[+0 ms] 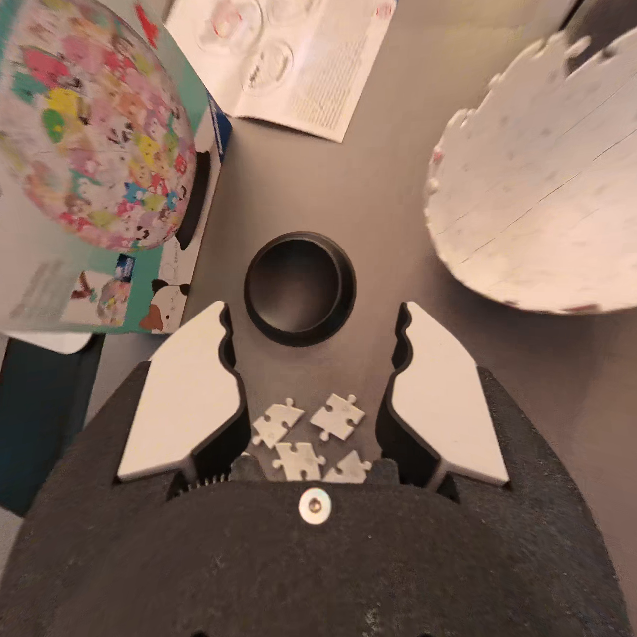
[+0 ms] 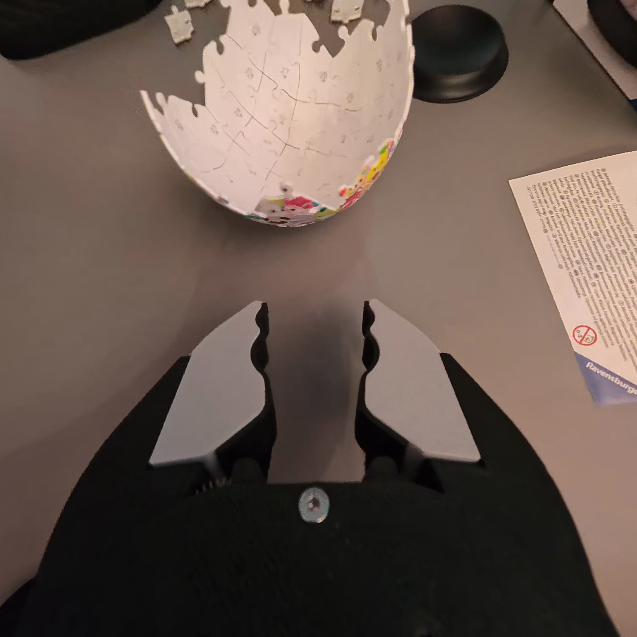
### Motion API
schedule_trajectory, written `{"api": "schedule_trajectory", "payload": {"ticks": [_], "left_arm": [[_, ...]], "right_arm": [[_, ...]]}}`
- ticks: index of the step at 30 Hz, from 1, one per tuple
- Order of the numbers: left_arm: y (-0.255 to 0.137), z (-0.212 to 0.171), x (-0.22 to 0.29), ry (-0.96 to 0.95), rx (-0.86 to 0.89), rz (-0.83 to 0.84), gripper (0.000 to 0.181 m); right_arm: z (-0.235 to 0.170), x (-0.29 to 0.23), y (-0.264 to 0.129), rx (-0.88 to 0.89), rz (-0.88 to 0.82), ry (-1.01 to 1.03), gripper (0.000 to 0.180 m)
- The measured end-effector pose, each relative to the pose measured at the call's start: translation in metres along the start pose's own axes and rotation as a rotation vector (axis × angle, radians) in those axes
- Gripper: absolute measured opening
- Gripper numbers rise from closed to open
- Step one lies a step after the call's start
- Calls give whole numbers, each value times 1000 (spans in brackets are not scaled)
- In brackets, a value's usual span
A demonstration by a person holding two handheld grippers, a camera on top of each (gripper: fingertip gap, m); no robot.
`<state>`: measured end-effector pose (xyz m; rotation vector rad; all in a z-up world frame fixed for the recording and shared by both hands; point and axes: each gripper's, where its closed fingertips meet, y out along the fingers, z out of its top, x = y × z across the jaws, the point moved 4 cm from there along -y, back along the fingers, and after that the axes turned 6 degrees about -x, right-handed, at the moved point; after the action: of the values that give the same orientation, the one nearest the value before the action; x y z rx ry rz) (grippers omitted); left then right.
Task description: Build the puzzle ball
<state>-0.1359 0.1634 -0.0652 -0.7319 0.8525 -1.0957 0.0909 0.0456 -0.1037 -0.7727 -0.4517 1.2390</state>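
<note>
A part-built puzzle ball (image 2: 293, 131) lies on the grey table as an open shell, white inside, with coloured outside showing at its lower rim. It also shows in the left wrist view (image 1: 537, 193) at the right. My left gripper (image 1: 313, 310) is open and empty above several loose white puzzle pieces (image 1: 337, 417). A black ring stand (image 1: 300, 289) sits just ahead of its fingertips. My right gripper (image 2: 314, 305) is open and empty, hovering over bare table short of the shell. More loose pieces (image 2: 179, 24) lie beyond the shell.
The puzzle box (image 1: 93, 144) with a colourful ball picture stands at the left. A white instruction sheet (image 1: 293, 62) lies beyond the stand; it also shows in the right wrist view (image 2: 586, 275) at the right. The black stand (image 2: 458, 58) sits right of the shell. Some 25 centimeters of space lies between my two pairs of fingers.
</note>
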Motion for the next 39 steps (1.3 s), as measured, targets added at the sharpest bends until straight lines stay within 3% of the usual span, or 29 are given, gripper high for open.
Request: {"api": "schedule_trajectory", "payload": {"ticks": [6,12,14,39], "left_arm": [[47,-4,-15,58,-154,-167,89],[69,-7,-22,36,-165,-282,91],[67,-7,-22,43,-162,-291,85],[26,-29,99,71,-118,-274,86]], "right_arm": [[-4,-3,-9,70,14,25,52],[-3,-19,-21,141,27,16,52],[-7,-21,-22,150,28,24,52],[-7,-30,-19,157,96,29,52]]}}
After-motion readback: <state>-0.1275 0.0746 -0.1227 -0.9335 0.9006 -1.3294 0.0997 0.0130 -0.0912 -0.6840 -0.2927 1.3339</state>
